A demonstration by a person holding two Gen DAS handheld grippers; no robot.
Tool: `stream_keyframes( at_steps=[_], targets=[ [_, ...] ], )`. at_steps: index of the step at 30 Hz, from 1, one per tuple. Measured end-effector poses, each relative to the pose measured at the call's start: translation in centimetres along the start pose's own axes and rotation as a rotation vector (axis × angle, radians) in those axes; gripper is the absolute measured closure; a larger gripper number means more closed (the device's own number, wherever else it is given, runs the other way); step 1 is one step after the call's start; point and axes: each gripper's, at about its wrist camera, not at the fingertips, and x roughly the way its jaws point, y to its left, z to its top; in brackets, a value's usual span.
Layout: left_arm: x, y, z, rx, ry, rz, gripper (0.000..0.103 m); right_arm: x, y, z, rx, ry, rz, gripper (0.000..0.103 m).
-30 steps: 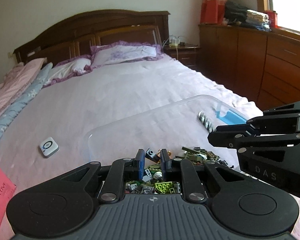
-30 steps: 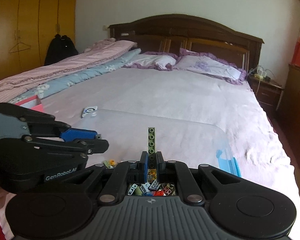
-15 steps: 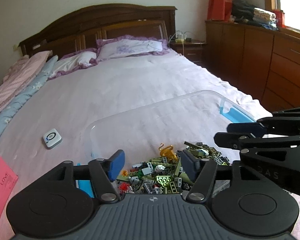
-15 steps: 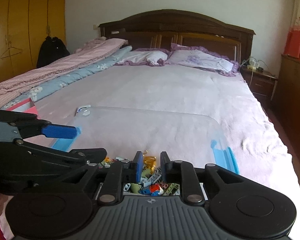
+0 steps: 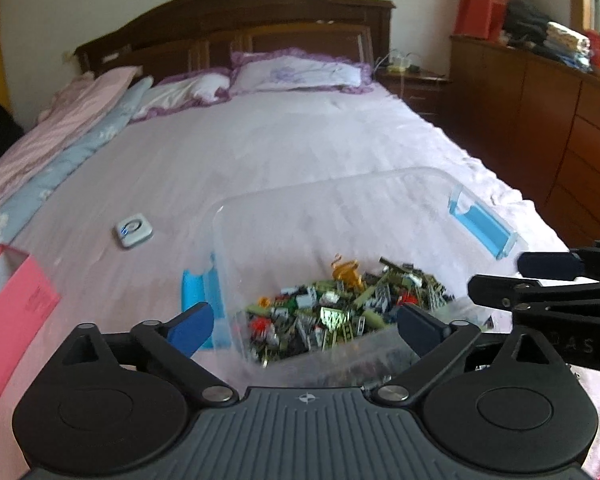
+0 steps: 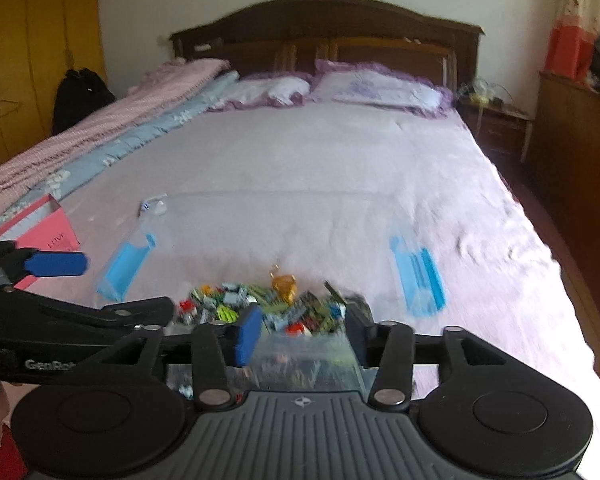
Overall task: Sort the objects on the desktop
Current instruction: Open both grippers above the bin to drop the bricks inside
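Brick pile (image 5: 340, 312) in clear bin (image 5: 380, 200) beyond both wide-spread grippers

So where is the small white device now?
In the left wrist view, the small white device lies on the bed sheet, left of the clear bin, beyond the pink box.

I am looking at a clear plastic bin (image 5: 400, 200) sitting on the bed, its walls see-through and its rim rounded at the corners. Light blue latch handles (image 5: 482, 230) are hanging at its two short ends, one on each side. A heap of small building bricks (image 5: 340, 312) is lying in the near part of the bin: mostly olive green and grey, with red, white and lime pieces mixed in. An orange-gold piece (image 5: 346, 270) is standing up at the pile's far edge.
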Motion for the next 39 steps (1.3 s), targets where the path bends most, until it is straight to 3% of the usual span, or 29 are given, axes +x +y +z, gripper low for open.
stream_keyframes(
  at_steps=[3, 6, 14, 22, 39],
  targets=[
    [-1.0, 0.0, -1.2, -0.019, 0.023, 0.020, 0.001, -0.5, -0.3, -1.2, 0.048, 0.046, -0.013, 0.032],
    [-1.6, 0.0, -2.1, -0.028, 0.055, 0.020, 0.000, -0.8, -0.4, -2.6, 0.082, 0.085, -0.020, 0.027],
    [-3.0, 0.2, -2.1, -0.058, 0.058, 0.026, 0.000, -0.6, 0.5, -4.6, 0.069, 0.146, -0.035, 0.025],
    [-3.3, 0.2, -2.2, -0.074, 0.076, 0.077, 0.000, -1.1, 1.2, -5.0, 0.060, 0.148, -0.017, 0.021],
    [-3.2, -0.1, -2.5, -0.049, 0.072, 0.075, 0.000, -1.2, 0.7, -5.0, 0.068, 0.140, -0.030, 0.019]
  ],
)
